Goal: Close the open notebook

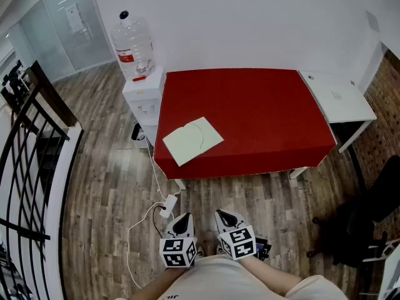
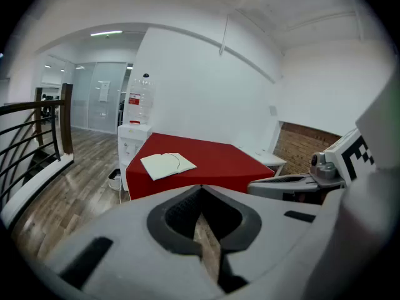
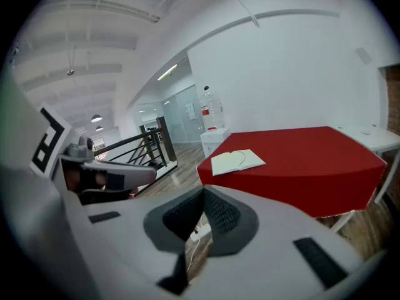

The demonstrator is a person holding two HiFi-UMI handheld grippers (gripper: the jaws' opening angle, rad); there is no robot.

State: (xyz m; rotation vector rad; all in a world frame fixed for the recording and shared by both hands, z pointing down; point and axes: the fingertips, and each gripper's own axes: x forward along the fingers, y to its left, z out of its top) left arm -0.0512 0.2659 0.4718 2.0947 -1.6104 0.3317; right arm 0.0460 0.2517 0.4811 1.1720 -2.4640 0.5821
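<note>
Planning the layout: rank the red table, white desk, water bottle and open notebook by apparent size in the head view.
1. red table
2. white desk
3. water bottle and open notebook: these look about alike, and the bottle stands nearer the camera, so they are unranked.

Left gripper (image 1: pixel 182 219) and right gripper (image 1: pixel 225 216) sit side by side at 6 o'clock in the head view. Both point toward 12 o'clock, angled downward. Both jaw pairs are closed and empty.
</note>
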